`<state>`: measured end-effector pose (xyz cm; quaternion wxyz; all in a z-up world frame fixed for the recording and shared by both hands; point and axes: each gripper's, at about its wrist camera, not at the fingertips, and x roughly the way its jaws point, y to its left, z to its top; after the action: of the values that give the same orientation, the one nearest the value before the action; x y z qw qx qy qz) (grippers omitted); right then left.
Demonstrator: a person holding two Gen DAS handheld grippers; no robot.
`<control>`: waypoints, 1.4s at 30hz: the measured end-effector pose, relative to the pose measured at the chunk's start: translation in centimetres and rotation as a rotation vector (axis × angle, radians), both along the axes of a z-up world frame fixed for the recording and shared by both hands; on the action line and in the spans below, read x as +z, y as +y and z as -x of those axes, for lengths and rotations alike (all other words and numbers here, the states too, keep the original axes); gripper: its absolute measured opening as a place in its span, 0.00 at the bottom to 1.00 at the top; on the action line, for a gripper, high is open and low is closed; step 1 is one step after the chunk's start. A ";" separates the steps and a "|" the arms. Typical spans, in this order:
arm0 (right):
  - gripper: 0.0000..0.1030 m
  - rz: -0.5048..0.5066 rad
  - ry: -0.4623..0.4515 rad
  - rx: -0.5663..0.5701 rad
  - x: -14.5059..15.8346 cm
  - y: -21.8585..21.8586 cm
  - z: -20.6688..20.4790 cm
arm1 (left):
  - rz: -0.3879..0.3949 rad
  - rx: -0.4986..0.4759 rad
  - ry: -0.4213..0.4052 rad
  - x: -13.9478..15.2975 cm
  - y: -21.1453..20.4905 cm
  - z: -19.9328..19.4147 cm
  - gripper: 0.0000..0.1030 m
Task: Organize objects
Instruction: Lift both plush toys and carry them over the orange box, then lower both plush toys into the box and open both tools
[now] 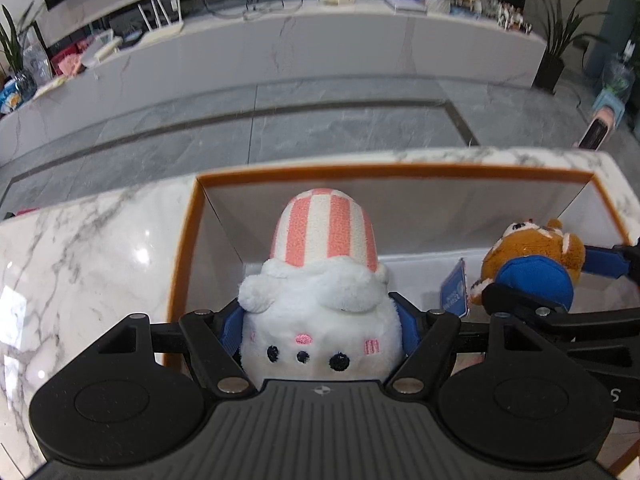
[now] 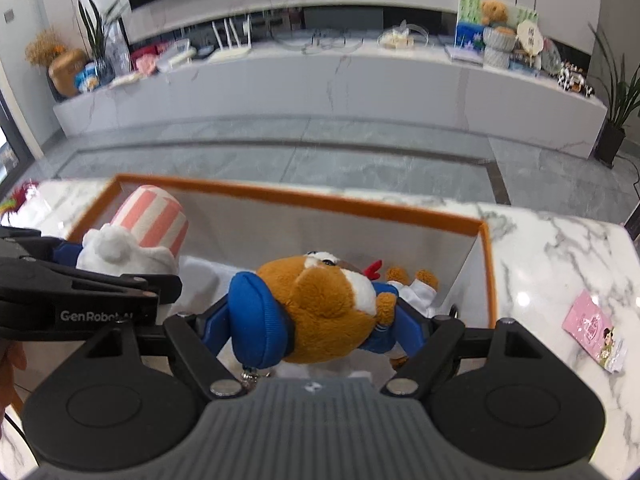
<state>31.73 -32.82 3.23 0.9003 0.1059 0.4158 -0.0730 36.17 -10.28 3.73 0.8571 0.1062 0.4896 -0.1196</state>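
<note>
Below us sat the orange-rimmed box (image 1: 188, 236) on the marble table (image 1: 80, 248); our left gripper (image 1: 320, 328) pinched the white striped-hat plush (image 1: 320, 320) over it, our right gripper (image 2: 312, 320) pinched the brown blue-capped plush (image 2: 328, 312) beside it.

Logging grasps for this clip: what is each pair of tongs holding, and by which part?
Left tongs clamp the white plush by the sides of its face; right tongs clamp the brown plush across its head and blue cap.
</note>
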 end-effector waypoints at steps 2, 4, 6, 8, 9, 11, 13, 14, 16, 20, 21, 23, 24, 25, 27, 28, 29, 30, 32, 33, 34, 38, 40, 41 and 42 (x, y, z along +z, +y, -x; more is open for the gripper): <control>0.79 0.044 0.037 0.015 -0.3 0.2 -0.7 | -0.056 -0.014 -0.011 -0.4 -0.7 0.0 0.81; 0.79 0.090 0.079 0.038 -0.6 0.5 -1.3 | -0.111 -0.027 -0.010 -0.8 -1.4 -0.1 0.81; 0.79 0.130 0.108 0.062 -1.0 0.7 -1.7 | -0.141 -0.043 -0.019 -1.1 -1.9 0.1 0.81; 0.79 0.159 0.131 0.083 -1.2 0.9 -1.8 | -0.159 -0.060 -0.023 -1.2 -2.0 0.4 0.81; 0.79 0.166 0.136 0.091 -1.3 1.0 -1.7 | -0.162 -0.072 -0.027 -1.3 -2.1 0.5 0.81; 0.79 0.181 0.147 0.118 -1.3 1.0 -1.6 | -0.169 -0.112 -0.039 -1.4 -2.3 0.9 0.81; 0.79 0.200 0.167 0.150 -1.5 1.1 -1.5 | -0.188 -0.145 -0.030 -1.7 -2.6 1.1 0.81; 0.79 0.210 0.174 0.158 -1.6 1.3 -1.5 | -0.198 -0.149 -0.023 -1.9 -3.0 1.0 0.81; 0.79 0.228 0.190 0.168 -1.8 1.5 -1.6 | -0.228 -0.156 -0.007 -2.3 -3.5 1.0 0.81; 0.79 0.256 0.224 0.223 -1.6 2.1 -2.1 | -0.247 -0.187 0.071 -3.3 -3.7 0.2 0.81; 0.79 0.258 0.230 0.239 -1.6 2.2 -2.2 | -0.238 -0.188 0.101 -3.6 -3.6 -0.1 0.81; 0.79 0.264 0.243 0.256 -1.5 2.2 -2.5 | -0.211 -0.184 0.150 -4.0 -3.3 -0.5 0.81; 0.79 0.265 0.247 0.260 -1.5 2.2 -2.5 | -0.205 -0.185 0.162 -4.1 -3.2 -0.6 0.81; 0.79 0.261 0.252 0.260 -1.5 2.2 -2.6 | -0.200 -0.182 0.163 -4.1 -3.1 -0.6 0.81; 0.79 0.235 0.271 0.253 -1.5 1.8 -2.8 | -0.201 -0.181 0.168 -4.2 -3.2 -0.6 0.81; 0.79 0.219 0.286 0.247 -1.6 1.7 -3.0 | -0.206 -0.182 0.170 -4.2 -3.2 -0.5 0.81; 0.79 0.200 0.298 0.238 -1.7 1.5 -3.0 | -0.208 -0.180 0.171 -4.3 -3.3 -0.5 0.81; 0.79 0.184 0.306 0.227 -1.7 1.3 -3.0 | -0.208 -0.179 0.171 -4.3 -3.2 -0.5 0.81; 0.79 0.162 0.309 0.213 -1.7 1.1 -2.8 | -0.210 -0.178 0.172 -4.3 -3.3 -0.4 0.81; 0.79 0.162 0.311 0.213 -1.7 1.2 -2.8 | -0.211 -0.176 0.172 -4.3 -3.2 -0.4 0.81; 0.79 0.164 0.313 0.212 -1.7 1.2 -2.8 | -0.215 -0.173 0.171 -4.4 -3.2 -0.4 0.82; 0.81 0.182 0.315 0.223 -1.8 1.4 -2.6 | -0.231 -0.178 0.168 -4.2 -3.6 -0.5 0.82; 0.81 0.187 0.308 0.224 -1.8 1.4 -2.5 | -0.238 -0.180 0.167 -4.3 -3.6 -0.4 0.82; 0.81 0.190 0.305 0.226 -1.8 1.5 -2.5 | -0.241 -0.182 0.167 -4.2 -3.6 -0.6 0.83; 0.81 0.193 0.304 0.227 -1.7 1.5 -2.5 | -0.243 -0.183 0.167 -4.2 -3.6 -0.6 0.83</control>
<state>34.19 -31.32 1.50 0.8356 -0.0403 0.5473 -0.0259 36.78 -13.93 -0.44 0.7800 0.2428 0.5581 -0.1452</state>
